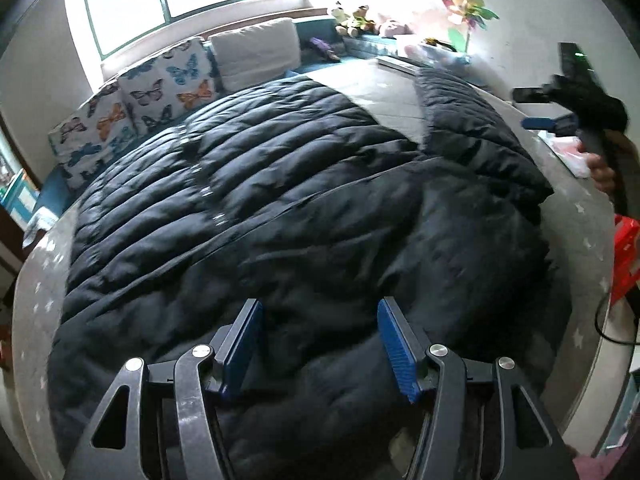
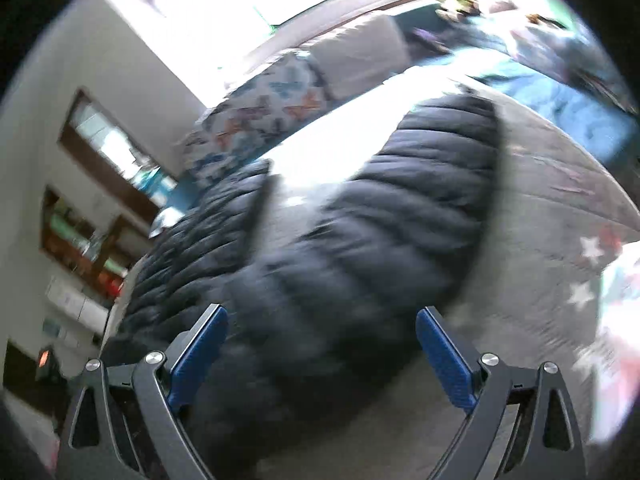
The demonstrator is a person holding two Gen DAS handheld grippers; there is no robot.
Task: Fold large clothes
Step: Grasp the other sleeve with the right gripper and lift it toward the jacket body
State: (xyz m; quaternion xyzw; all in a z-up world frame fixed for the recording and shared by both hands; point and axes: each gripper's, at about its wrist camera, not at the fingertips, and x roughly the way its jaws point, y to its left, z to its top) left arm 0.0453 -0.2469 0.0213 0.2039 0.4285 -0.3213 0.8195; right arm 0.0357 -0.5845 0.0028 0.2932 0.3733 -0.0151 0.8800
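Note:
A large black quilted puffer coat (image 1: 280, 208) lies spread over a grey star-print bed cover (image 1: 384, 84), one sleeve (image 1: 476, 128) stretched toward the far right. My left gripper (image 1: 320, 308) is open and empty, hovering just above the near part of the coat. My right gripper (image 1: 550, 122) shows at the right edge of the left wrist view, above the bed's right side. In the blurred right wrist view the right gripper (image 2: 322, 316) is open and empty over the sleeve (image 2: 400, 220), with the coat's body (image 2: 192, 248) to the left.
Butterfly-print cushions (image 1: 152, 96) and a white pillow (image 1: 258, 54) line the far side under a window. Plush toys (image 1: 356, 18) and a paper pinwheel (image 1: 468, 12) sit at the back right. A red box (image 1: 626, 256) is beside the bed's right edge. Shelves (image 2: 92, 216) stand on the left wall.

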